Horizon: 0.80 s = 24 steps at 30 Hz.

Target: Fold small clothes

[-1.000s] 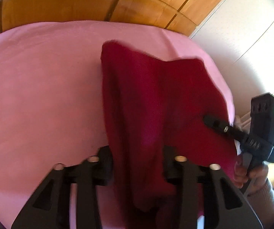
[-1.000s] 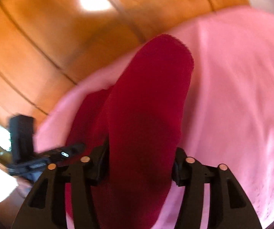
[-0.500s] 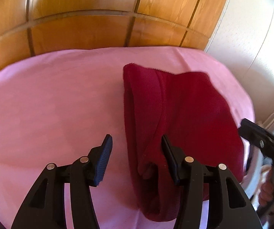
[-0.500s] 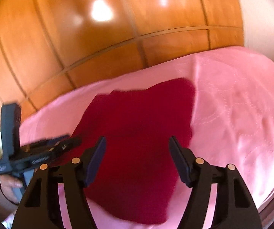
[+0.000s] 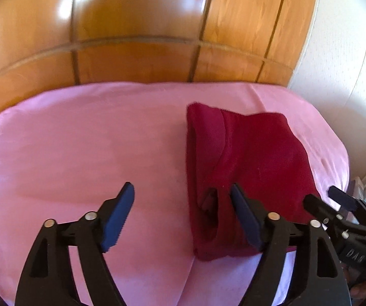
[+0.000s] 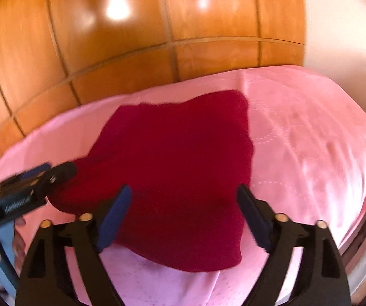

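A dark red garment (image 5: 246, 168) lies folded on a pink sheet (image 5: 86, 153), to the right in the left wrist view. It fills the middle of the right wrist view (image 6: 180, 168). My left gripper (image 5: 183, 204) is open and empty, above the sheet by the garment's left edge. My right gripper (image 6: 183, 206) is open and empty, above the garment's near part. It shows at the right edge of the left wrist view (image 5: 328, 200). The left gripper shows at the left of the right wrist view (image 6: 52, 172).
Glossy wooden panels (image 5: 137, 30) rise behind the bed. A white wall (image 5: 348, 51) stands at the right. The pink sheet (image 6: 310, 140) drops off at its right edge in the right wrist view.
Both grippers let go of the red garment, opened and drew back. The garment now lies flat and folded on the sheet.
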Each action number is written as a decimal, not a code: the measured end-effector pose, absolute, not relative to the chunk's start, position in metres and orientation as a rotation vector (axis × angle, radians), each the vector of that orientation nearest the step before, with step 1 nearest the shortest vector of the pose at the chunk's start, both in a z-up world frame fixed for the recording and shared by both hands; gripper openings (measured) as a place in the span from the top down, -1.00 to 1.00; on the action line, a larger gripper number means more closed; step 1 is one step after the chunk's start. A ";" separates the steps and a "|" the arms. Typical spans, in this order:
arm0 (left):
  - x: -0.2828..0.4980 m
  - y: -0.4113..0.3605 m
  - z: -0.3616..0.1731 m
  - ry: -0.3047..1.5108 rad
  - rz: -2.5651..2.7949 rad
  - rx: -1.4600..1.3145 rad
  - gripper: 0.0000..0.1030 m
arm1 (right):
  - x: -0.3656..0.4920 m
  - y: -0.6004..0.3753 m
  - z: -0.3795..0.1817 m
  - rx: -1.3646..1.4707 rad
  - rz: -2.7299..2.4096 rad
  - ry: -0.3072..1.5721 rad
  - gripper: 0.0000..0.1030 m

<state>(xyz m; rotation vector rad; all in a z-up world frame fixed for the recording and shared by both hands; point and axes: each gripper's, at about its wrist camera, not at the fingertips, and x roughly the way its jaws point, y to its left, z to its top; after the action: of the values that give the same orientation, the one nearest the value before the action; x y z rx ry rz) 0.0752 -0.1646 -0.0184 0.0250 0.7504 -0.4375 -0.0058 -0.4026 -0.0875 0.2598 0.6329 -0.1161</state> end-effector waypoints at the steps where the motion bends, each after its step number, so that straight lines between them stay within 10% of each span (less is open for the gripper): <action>1: 0.072 -0.164 -0.015 0.733 -0.417 0.033 -0.59 | -0.010 -0.401 -0.084 0.262 -0.132 0.624 -0.81; 24: 0.012 -0.127 0.007 0.627 -0.260 0.043 -0.92 | -0.048 -0.350 -0.068 0.161 -0.305 0.582 -0.95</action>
<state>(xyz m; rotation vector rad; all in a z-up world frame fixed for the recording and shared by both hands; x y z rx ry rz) 0.0118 -0.1273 0.0069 0.0427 0.6270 -0.2599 -0.0477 -0.3504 -0.0683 0.1610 0.5817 -0.3051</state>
